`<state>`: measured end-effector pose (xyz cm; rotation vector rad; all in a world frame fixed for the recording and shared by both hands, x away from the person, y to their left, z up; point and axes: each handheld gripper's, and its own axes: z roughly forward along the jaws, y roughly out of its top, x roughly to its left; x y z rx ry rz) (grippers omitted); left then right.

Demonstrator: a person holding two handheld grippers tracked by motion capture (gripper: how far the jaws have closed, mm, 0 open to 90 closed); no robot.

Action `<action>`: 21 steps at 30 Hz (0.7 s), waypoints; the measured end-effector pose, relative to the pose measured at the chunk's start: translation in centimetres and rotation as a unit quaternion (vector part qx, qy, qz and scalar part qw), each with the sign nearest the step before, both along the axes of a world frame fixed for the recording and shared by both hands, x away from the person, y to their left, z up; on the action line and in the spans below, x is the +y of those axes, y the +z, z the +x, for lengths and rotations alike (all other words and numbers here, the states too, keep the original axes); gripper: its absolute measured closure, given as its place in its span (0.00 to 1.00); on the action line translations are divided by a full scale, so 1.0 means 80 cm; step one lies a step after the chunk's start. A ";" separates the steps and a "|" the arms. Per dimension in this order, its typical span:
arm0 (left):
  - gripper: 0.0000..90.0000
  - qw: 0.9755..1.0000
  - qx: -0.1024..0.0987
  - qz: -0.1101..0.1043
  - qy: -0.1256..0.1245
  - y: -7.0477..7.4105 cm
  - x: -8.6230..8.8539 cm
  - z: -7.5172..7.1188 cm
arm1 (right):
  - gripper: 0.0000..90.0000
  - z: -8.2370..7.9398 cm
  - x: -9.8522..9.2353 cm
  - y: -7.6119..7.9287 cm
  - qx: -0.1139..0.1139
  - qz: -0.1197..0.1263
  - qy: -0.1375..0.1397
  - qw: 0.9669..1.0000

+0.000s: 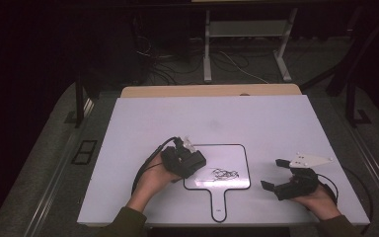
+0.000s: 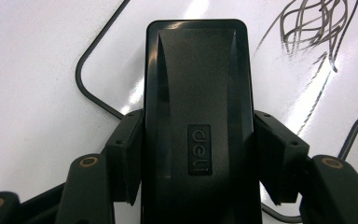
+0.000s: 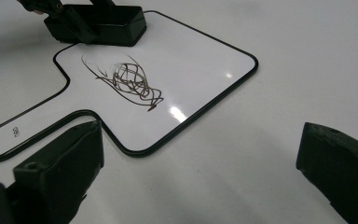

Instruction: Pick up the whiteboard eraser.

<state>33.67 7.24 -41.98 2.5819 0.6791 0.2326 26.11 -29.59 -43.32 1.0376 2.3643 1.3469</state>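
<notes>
So, closest to me in the high view were my two hands at the near edge of the white table [image 1: 143,118]. My left gripper [image 1: 187,160] was clamped on a black whiteboard eraser [image 2: 198,116], and in the left gripper view both jaws pressed against its long sides, with the little embossed logo plate facing the camera. The eraser was sitting at the left edge of the small handled whiteboard [image 1: 237,153], near its far left corner; I couldn't tell whether it was actually touching the surface. In the right gripper view the eraser [image 3: 107,23] was at the board's far corner.

My right gripper [image 1: 279,174] was parked on the right side of the table, well apart from the board, with its jaws spread wide and nothing between them. The right gripper view had the two black jaws far apart at the bottom corners.

Between the two grippers lay the whiteboard, flat on the table, black-rimmed, its handle pointing back toward me. A dark marker scribble [image 1: 225,174] sat near the middle of it, just beside the eraser but not under it.

Farther out, past the table's far edge, was a wooden board [image 1: 212,91], then a tangle of cables [image 1: 177,66] and the legs of a metal stand [image 1: 207,49] on the floor.
</notes>
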 end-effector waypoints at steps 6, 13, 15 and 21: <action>0.43 1.000 0.005 0.003 -0.027 0.001 -0.011 -0.014 | 0.00 0.000 0.000 0.000 -0.001 -0.002 0.001 1.000; 0.43 0.999 0.008 0.005 -0.049 0.001 -0.022 -0.026 | 0.00 0.000 0.000 0.000 -0.001 -0.002 0.000 1.000; 0.43 0.999 0.007 0.007 -0.045 0.001 -0.021 -0.022 | 0.00 0.000 0.000 0.000 -0.001 -0.002 0.000 1.000; 0.43 1.000 0.003 0.001 -0.017 0.000 -0.014 -0.004 | 0.00 0.000 0.000 0.000 -0.001 -0.003 0.001 1.000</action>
